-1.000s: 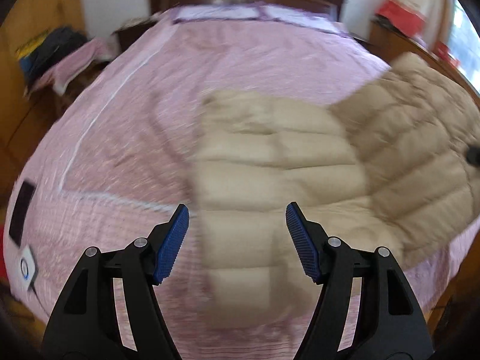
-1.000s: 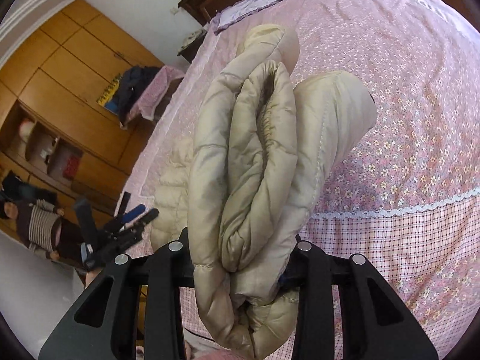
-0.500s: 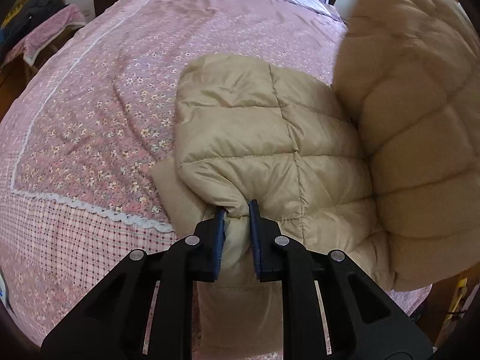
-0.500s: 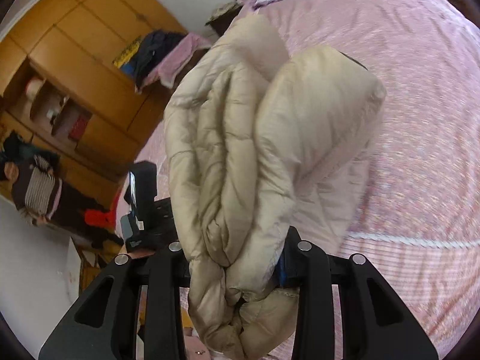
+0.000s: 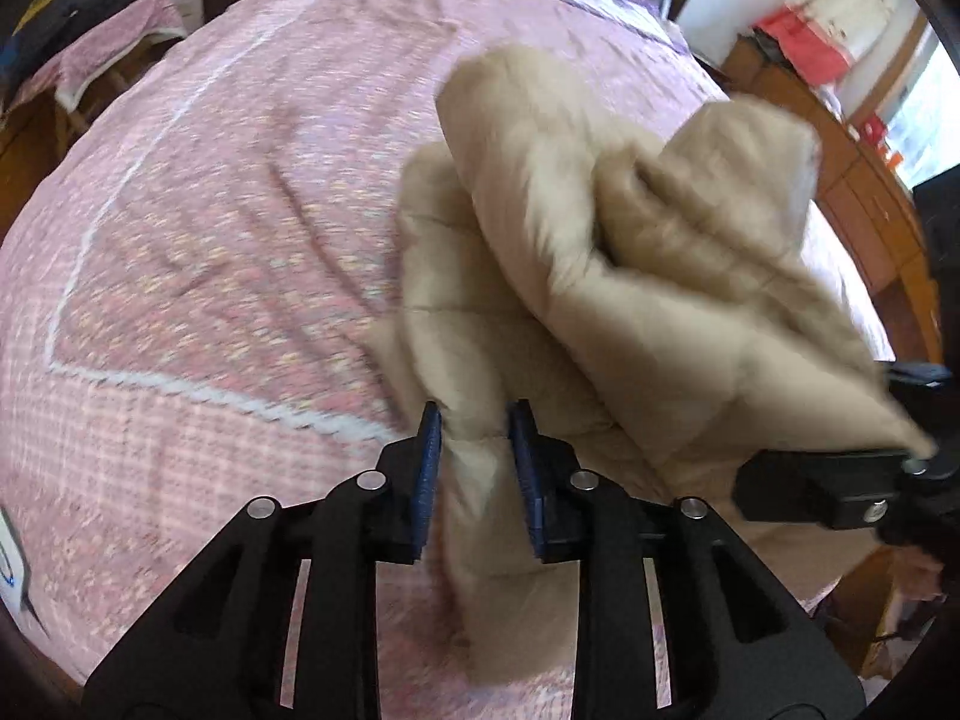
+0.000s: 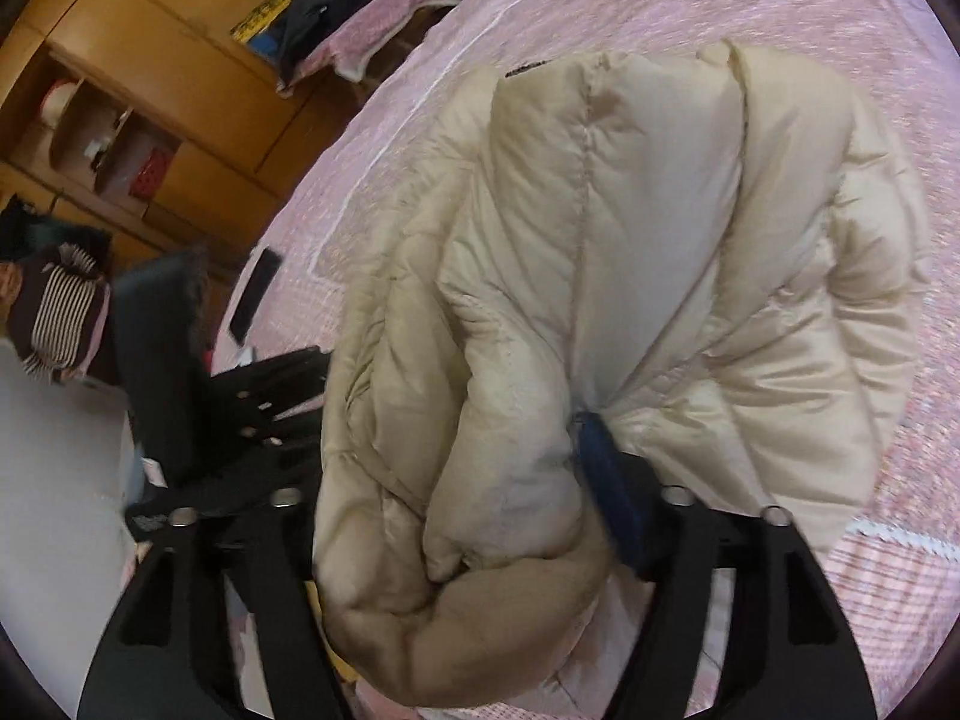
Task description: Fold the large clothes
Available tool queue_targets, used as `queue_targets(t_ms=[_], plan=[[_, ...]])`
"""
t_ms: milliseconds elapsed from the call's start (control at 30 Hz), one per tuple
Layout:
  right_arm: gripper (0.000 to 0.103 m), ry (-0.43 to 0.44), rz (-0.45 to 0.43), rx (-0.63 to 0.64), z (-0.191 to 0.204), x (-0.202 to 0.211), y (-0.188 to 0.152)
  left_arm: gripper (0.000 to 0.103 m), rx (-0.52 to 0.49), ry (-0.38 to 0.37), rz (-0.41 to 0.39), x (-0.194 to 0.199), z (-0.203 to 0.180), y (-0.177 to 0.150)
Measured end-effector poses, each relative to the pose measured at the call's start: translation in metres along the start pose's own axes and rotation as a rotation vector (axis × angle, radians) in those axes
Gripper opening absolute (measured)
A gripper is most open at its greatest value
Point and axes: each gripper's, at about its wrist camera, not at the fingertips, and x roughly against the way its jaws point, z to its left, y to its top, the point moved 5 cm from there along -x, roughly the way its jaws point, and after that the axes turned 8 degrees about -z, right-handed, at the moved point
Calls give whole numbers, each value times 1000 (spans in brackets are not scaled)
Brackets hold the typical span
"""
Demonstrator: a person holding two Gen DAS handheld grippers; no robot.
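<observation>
On the left, the left gripper point(image 5: 474, 450) has a thin fold of the tan puffy coat point(image 5: 630, 276) between its blue pads, and its jaws are opening. The coat is bunched up over the pink bed point(image 5: 210, 228), blurry. On the right, the right gripper point(image 6: 474, 516) jaws are opening around a thick bundle of coat. Its left pad is hidden.

A pink floral bedspread point(image 5: 228, 228) covers the bed, with the beige puffer jacket point(image 5: 600, 300) on it.
</observation>
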Motion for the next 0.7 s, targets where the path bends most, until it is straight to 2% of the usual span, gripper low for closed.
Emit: queue_targets(t_ms=[133,333,467,700], plan=[[79,20,22,30,4,-14,-1,29,18,73,-26,22,24,-8],[83,33,65,56,13,-40,-2,29,66,132,-43,50,54,-22],[84,21,72,119,20,-55,-6,29,76,162,-40,60,62,-27],[83,23,25,129,26,-35,-14,29,77,151,-70,75,55,-30]])
